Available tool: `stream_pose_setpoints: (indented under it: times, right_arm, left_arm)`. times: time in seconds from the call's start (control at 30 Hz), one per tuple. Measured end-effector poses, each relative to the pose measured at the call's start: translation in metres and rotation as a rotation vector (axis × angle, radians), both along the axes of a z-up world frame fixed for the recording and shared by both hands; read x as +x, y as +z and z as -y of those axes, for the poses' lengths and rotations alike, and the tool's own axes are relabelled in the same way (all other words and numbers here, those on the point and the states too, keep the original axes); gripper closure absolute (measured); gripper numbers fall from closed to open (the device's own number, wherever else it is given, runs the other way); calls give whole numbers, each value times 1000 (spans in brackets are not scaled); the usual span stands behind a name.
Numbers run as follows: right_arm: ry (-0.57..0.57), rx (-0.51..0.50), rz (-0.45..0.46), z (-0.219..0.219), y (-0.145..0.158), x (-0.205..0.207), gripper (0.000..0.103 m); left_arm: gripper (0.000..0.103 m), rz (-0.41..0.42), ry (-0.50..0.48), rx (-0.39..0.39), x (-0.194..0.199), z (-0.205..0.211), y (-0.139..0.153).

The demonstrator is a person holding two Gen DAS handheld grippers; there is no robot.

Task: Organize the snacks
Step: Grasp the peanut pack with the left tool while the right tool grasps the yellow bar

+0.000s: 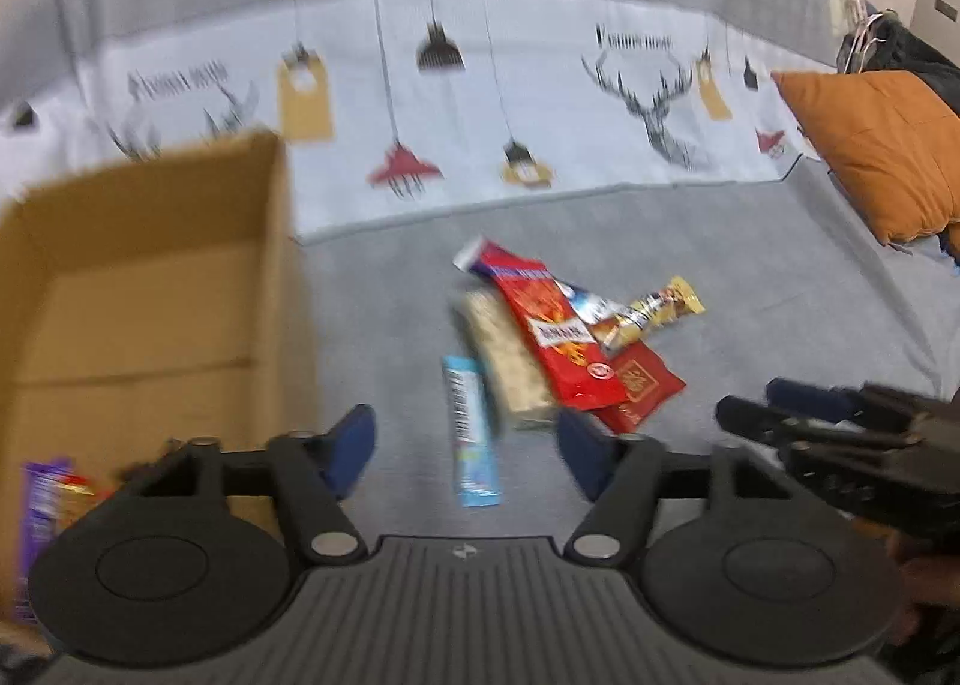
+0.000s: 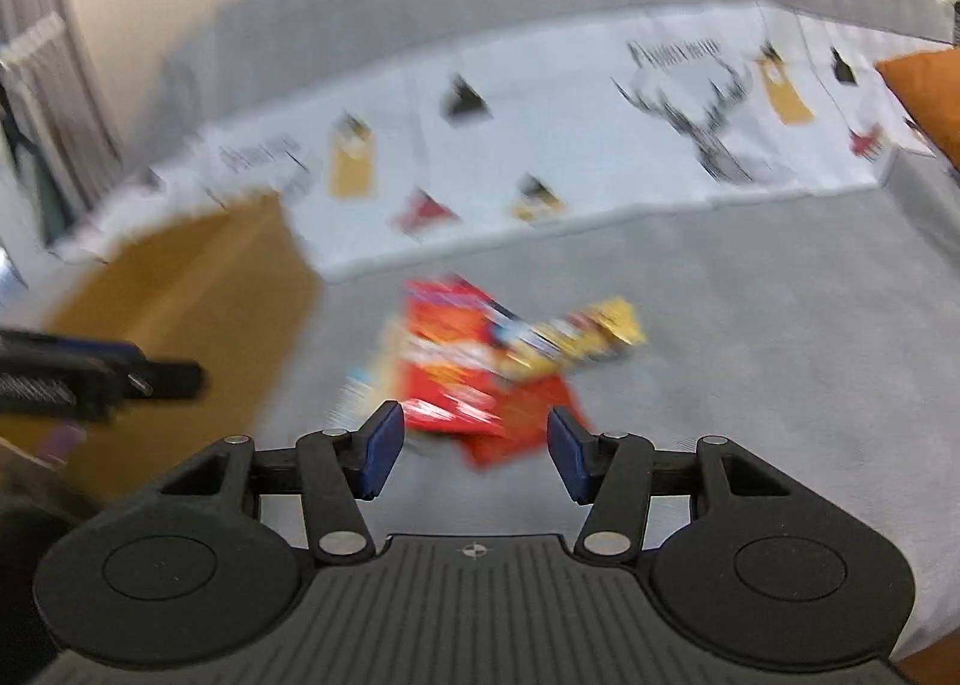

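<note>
A heap of snack packs lies on the grey sofa seat: a red pack (image 1: 555, 334), a light blue bar (image 1: 471, 436), a pale cracker bar (image 1: 510, 364), a dark red pouch (image 1: 639, 388) and a yellow bar (image 1: 651, 313). My left gripper (image 1: 468, 448) is open and empty, with the blue bar between its fingers. My right gripper (image 2: 474, 451) is open and empty just before the blurred heap (image 2: 474, 367); it also shows at the right of the left wrist view (image 1: 780, 409). A cardboard box (image 1: 144, 289) stands at the left with a purple snack (image 1: 39, 505) inside.
An orange cushion (image 1: 876, 145) lies at the right end of the sofa. A white printed cover (image 1: 510, 103) hangs on the backrest. Dark clothes (image 1: 900, 49) lie behind the cushion. The box also shows in the right wrist view (image 2: 198, 325).
</note>
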State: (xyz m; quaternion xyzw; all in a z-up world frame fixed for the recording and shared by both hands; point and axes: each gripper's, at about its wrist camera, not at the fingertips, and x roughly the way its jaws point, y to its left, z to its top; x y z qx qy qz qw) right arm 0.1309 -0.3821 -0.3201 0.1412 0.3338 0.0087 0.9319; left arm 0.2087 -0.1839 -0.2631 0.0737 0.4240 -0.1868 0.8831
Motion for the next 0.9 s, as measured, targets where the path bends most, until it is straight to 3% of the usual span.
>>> stream_pose_setpoints:
  times: [0.13, 0.23, 0.3, 0.43, 0.57, 0.63, 0.67, 0.7, 0.77, 0.9]
  right_arm:
    - [-108, 188, -62, 35, -24, 25, 55]
    - [-128, 161, -101, 42, -33, 50, 55]
    - [-131, 193, -104, 47, -38, 66, 55]
    - [-150, 225, -115, 55, -51, 98, 55]
    - [-143, 269, -120, 54, -57, 119, 55]
    - [-162, 276, -146, 53, -62, 125, 56]
    - [-178, 287, -140, 54, -62, 125, 58]
    - [-191, 295, -136, 55, -62, 126, 64]
    - [-207, 289, -139, 56, -63, 127, 78]
    - [-207, 236, -124, 53, -59, 122, 77]
  left_arm:
    - [46, -59, 19, 1, 36, 23, -30]
    - [60, -109, 18, -26, 65, 35, -52]
    - [61, -139, 22, -14, 83, 43, -65]
    - [59, -157, 22, -53, 110, 52, -78]
    - [37, -178, 7, -30, 124, 66, -86]
    - [38, -240, 5, -13, 129, 72, -99]
    - [38, -214, 2, -4, 127, 75, -100]
    - [40, -193, -8, 20, 125, 79, -100]
    - [59, -167, -21, 56, 122, 84, -100]
    - [62, -208, -6, 14, 120, 75, -92]
